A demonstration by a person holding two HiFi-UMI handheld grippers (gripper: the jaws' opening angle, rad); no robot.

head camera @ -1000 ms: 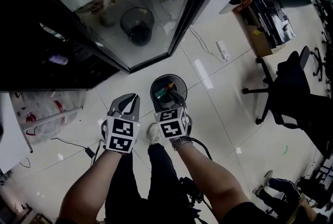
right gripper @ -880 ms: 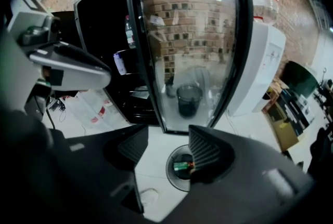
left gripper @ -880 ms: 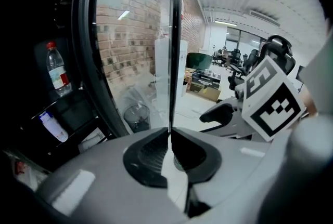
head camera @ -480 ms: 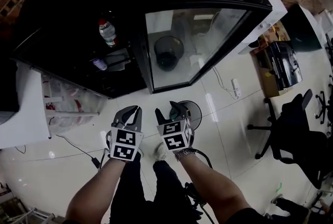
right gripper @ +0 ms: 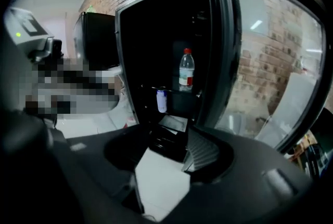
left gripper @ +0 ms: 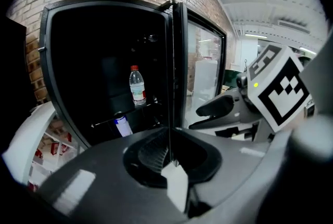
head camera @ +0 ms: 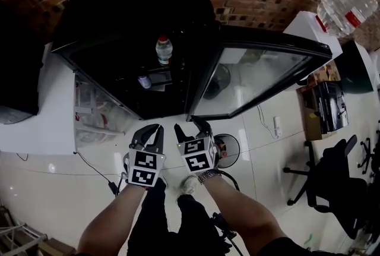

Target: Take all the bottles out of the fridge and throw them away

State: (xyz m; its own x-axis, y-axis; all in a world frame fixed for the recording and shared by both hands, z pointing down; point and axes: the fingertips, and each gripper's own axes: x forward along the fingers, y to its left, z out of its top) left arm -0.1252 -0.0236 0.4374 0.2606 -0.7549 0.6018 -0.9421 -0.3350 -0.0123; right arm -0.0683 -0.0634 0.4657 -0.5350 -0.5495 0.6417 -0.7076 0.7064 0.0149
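Two items are waiting to be binned: a water bottle [head camera: 164, 50] and a smaller container [head camera: 144, 81] are standing inside the open fridge [head camera: 130, 5], at twelve o'clock from both grippers. The left gripper [head camera: 153, 128] is hanging closed and empty. The right gripper [head camera: 191, 128] is gaping, gripping nothing, with the bin [head camera: 233, 152] at its four o'clock.

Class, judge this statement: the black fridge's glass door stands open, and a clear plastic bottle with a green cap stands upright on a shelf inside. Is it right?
No: the clear plastic bottle has a red cap, not a green one, as the left gripper view shows. The rest holds.
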